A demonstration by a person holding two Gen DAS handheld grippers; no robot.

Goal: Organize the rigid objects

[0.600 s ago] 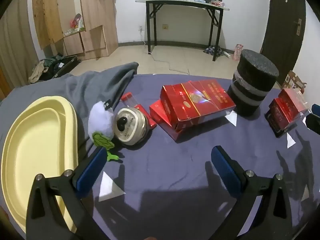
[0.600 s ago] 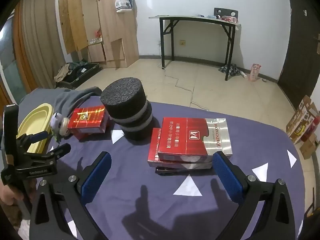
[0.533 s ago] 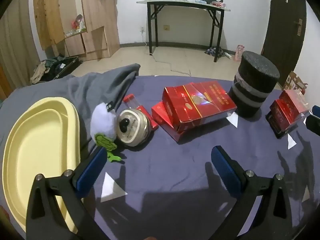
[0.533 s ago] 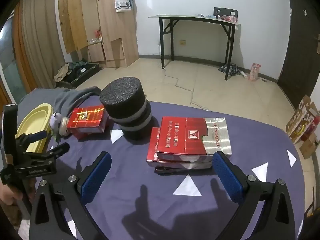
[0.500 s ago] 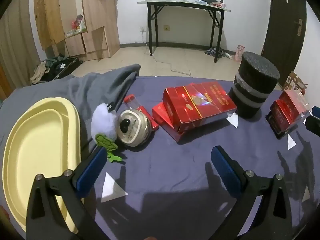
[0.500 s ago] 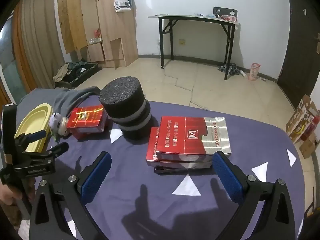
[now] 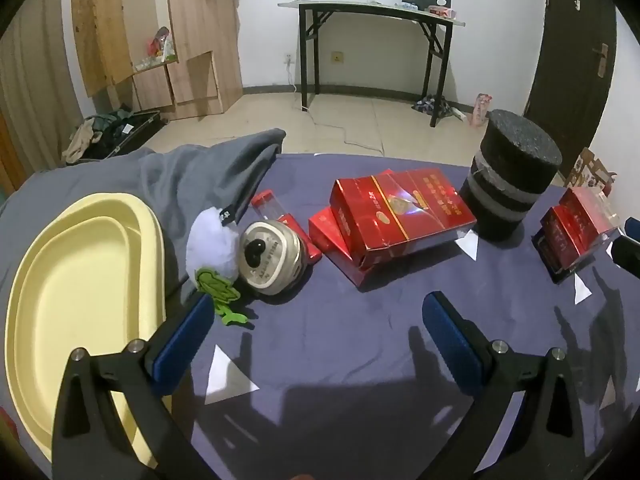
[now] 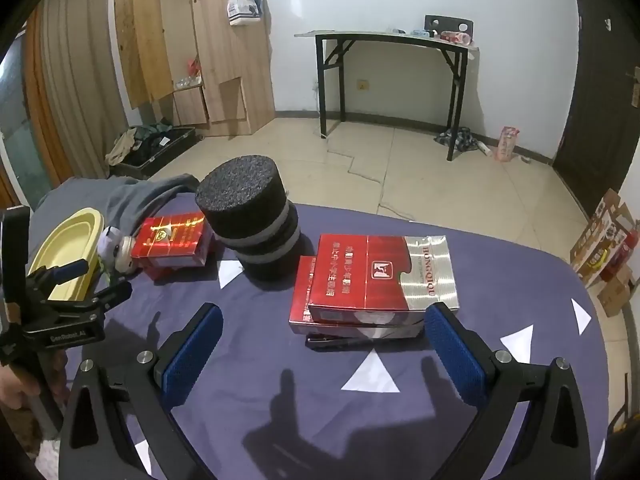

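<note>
My left gripper (image 7: pixel 316 332) is open and empty above the purple cloth, short of a round metal tin (image 7: pixel 270 255) and a stack of red cartons (image 7: pixel 396 216). A yellow tray (image 7: pixel 76 292) lies at its left. My right gripper (image 8: pixel 324 344) is open and empty, just in front of a second stack of red and silver cartons (image 8: pixel 380 280) lying on a dark stapler (image 8: pixel 340 341). A black foam cylinder (image 8: pixel 252 224) stands upright between the two stacks; it also shows in the left wrist view (image 7: pixel 510 188).
A white plush with a green tag (image 7: pixel 212 248) and a small red box (image 7: pixel 276 212) lie by the tin. A grey garment (image 7: pixel 192 176) is draped behind the tray. White paper triangles (image 8: pixel 370 376) dot the cloth. The left gripper (image 8: pixel 70 288) shows at the right view's left edge.
Both grippers have edged slightly forward toward the objects. Both stay open and nothing on the table has moved.
</note>
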